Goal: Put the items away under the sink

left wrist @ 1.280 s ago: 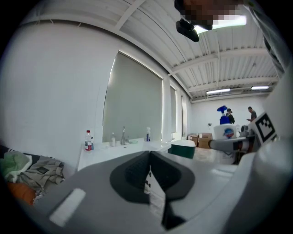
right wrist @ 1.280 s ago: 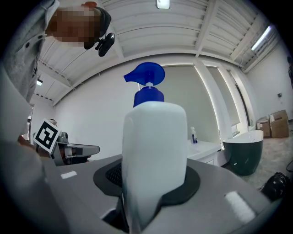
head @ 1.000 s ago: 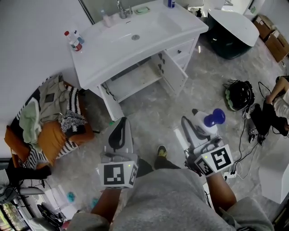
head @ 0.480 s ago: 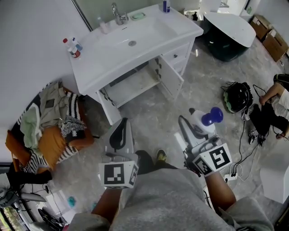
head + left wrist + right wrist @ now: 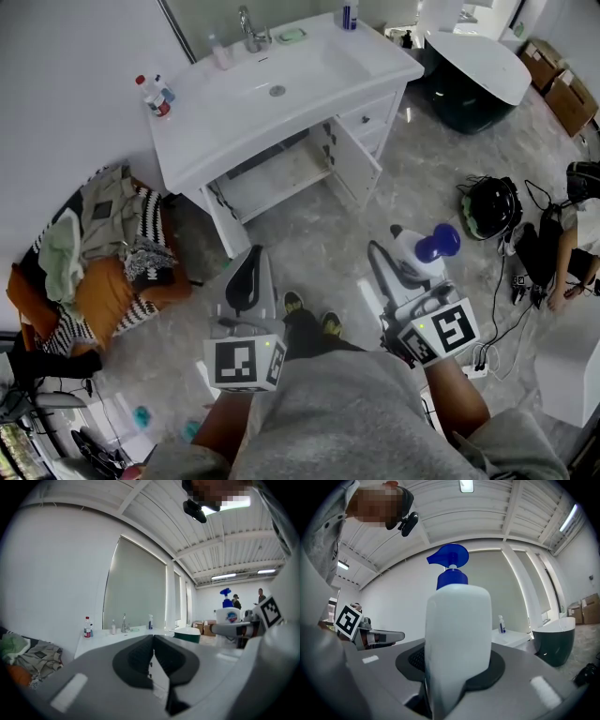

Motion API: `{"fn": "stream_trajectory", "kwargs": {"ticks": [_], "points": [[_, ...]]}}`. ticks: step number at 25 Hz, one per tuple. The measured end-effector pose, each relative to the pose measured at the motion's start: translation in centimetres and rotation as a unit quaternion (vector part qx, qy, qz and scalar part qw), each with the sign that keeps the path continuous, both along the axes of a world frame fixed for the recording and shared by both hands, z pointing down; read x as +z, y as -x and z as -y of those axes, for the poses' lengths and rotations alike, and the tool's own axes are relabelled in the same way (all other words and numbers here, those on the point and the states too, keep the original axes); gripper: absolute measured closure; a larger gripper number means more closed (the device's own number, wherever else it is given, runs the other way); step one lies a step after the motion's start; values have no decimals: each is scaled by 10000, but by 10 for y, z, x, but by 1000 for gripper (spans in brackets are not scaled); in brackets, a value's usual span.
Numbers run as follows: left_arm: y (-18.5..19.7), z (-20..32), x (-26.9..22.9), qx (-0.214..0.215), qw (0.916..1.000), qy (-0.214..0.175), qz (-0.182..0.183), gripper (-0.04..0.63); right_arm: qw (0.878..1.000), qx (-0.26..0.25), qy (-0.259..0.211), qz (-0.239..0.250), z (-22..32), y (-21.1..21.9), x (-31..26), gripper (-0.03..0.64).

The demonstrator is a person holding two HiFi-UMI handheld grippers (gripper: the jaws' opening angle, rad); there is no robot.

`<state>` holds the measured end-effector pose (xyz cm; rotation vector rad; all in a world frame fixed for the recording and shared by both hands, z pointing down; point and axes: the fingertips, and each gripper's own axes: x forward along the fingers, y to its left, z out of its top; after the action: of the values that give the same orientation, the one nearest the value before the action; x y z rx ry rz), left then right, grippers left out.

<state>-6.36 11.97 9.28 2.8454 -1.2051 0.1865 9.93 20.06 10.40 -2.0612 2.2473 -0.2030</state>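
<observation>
Right gripper: the right gripper (image 5: 405, 269) is being held about level, its jaws standing partly apart and being pressed onto the lower body of a bottle (image 5: 459, 634).
Bottle: a white plastic body is being topped by a blue pump head (image 5: 451, 562); only the lower part is being clamped between the dark pads.
Bottle axis: the long axis is being kept upright, base down in the jaws and pump head up; in the right gripper view the spout is pointing to the left.
Bottle place: it is being carried in the air over the floor (image 5: 309, 234), in front of the cupboard (image 5: 281, 171) under the sink and well apart from it, on the side of the open door (image 5: 354, 155).
Left gripper: the left gripper (image 5: 153, 644) is being held beside the right one, its jaws brought fully together with nothing between them.
Cupboard: the door is being left swung outward, so that a pale shelf inside is being shown.
Countertop: two small bottles (image 5: 155, 92) are being kept at the front left corner of the countertop (image 5: 216, 127); a faucet (image 5: 248, 23) and a blue bottle (image 5: 350, 13) are being kept along the back edge.
Floor: a pile of laundry (image 5: 103, 244) is being left near the cupboard's left side, and a dark helmet (image 5: 492, 206) well off to the right.
</observation>
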Motion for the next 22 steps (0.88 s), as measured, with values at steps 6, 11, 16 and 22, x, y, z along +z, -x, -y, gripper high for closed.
{"fn": "stream_trajectory", "kwargs": {"ticks": [6,11,16,22], "points": [[8,-4,-1,-32,10000,-36,-12,583,10000,-31,-45,31,-1,8,0,445],[10,-2,-1,-56,10000,-50,2,583,9999,-61,-74,32,1,10,-2,445],[15,7,2,-92,10000,-13,24,583,10000,-72,-18,28,10,11,2,445],[14,30,6,-86,9999,52,11,583,9999,-88,43,39,32,12,10,445]]}}
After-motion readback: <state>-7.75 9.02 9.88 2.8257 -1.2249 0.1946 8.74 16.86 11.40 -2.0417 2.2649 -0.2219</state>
